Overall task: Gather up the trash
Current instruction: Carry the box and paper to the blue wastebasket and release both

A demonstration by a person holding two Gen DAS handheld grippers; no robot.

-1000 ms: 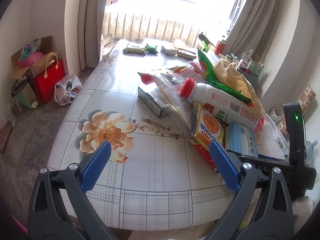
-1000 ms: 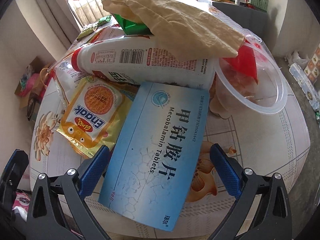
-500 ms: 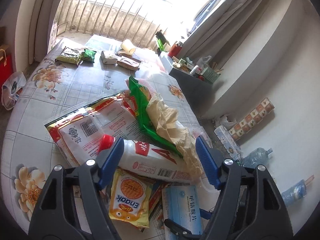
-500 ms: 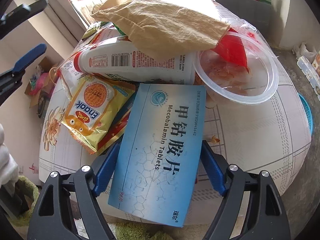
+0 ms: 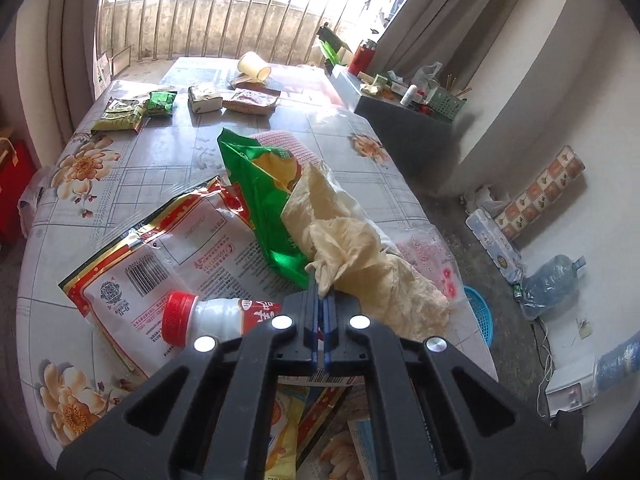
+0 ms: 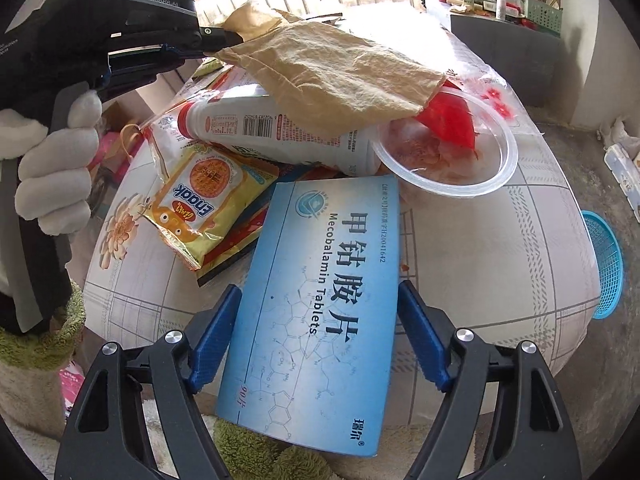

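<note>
A pile of trash lies on the flowered table [image 5: 160, 168]. My left gripper [image 5: 319, 294] is shut on the near end of a crumpled yellow-brown cloth [image 5: 360, 256], which drapes over a white bottle with a red cap [image 5: 208, 320] and a green snack bag [image 5: 260, 200]. From the right wrist view the left gripper [image 6: 224, 46] pinches the cloth [image 6: 332, 76] at its left corner. My right gripper [image 6: 318, 340] is shut on a blue tablet box [image 6: 316, 308], its pads against both long sides. A yellow Enaak packet [image 6: 200, 204] and a clear plastic bowl [image 6: 448, 160] lie beside it.
A red-and-white bag [image 5: 160, 256] lies under the bottle. Small packets [image 5: 120, 120] and a tipped cup [image 5: 254, 66] sit at the table's far end. A blue basket [image 6: 604, 264] stands on the floor to the right, near a water jug [image 5: 556, 280].
My left gripper swung right over the pile and shut on the yellow-brown cloth. My right gripper closed in on the blue tablet box and grips its sides.
</note>
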